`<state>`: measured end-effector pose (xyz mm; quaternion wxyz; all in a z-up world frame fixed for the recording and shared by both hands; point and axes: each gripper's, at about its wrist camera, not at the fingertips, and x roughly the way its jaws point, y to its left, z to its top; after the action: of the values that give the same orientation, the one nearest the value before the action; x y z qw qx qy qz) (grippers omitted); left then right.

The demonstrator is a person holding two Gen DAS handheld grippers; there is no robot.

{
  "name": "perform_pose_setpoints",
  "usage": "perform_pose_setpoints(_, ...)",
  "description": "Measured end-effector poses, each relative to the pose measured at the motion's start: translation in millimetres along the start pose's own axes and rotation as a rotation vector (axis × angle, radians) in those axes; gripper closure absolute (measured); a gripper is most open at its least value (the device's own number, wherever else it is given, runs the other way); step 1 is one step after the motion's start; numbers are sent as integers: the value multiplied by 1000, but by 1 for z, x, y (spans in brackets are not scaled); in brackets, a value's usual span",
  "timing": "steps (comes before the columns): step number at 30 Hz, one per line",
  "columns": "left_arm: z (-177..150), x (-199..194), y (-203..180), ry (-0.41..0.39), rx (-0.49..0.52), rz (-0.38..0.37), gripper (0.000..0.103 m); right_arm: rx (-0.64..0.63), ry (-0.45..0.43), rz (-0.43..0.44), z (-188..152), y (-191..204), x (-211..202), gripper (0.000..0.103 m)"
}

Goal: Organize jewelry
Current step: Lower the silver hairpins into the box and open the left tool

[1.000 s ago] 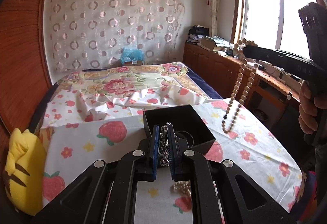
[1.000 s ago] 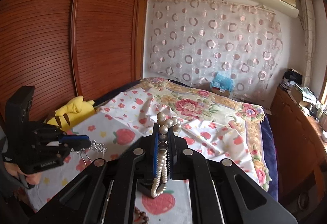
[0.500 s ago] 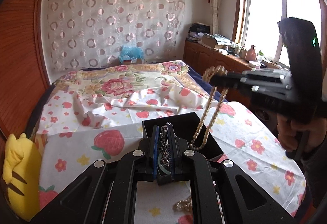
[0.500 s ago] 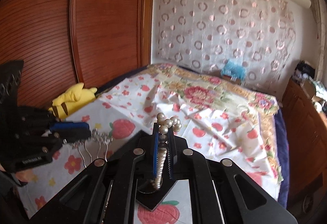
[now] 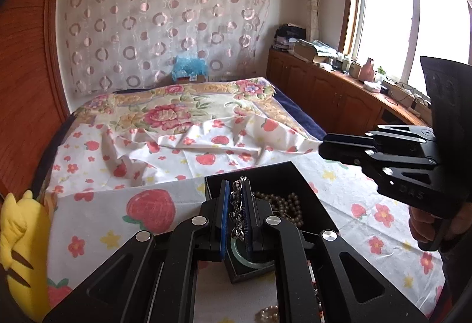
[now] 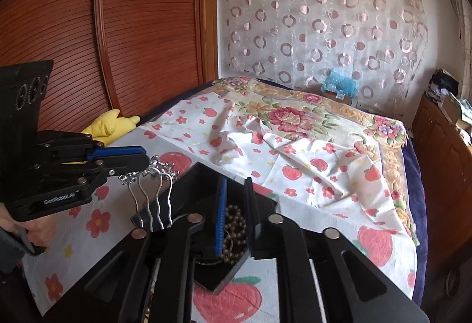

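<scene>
Left hand-held gripper (image 5: 237, 211) pinches silver necklace (image 6: 153, 193) above, seemingly, black box (image 5: 283, 175).

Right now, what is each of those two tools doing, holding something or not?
Left tool: closed on the silver necklace, over the black box.
Right tool: open, empty; the bead necklace lies in the box.

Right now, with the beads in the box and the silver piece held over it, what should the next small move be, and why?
Probably lower the left gripper a little and open it. It is shut on the silver necklace, whose loops dangle at the near edge of the black box. The bead necklace lies inside, and the right gripper is open and empty above it, so only this piece is left in hand.
</scene>
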<state>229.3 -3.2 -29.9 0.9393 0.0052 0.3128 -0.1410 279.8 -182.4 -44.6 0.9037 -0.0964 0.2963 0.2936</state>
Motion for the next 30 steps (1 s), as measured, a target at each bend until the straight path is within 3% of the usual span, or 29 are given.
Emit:
perform_pose_setpoints(2, 0, 6, -2, 8, 3, 1, 95, 12, 10, -3, -7, -2, 1, 79)
perform_pose_setpoints(27, 23, 49, -19, 15, 22, -9, 95, 149, 81, -15, -70, -22, 0, 79)
perform_pose_setpoints(30, 21, 45, -18, 8, 19, -15, 91, 145, 82, -24, -75, -20, -5, 79)
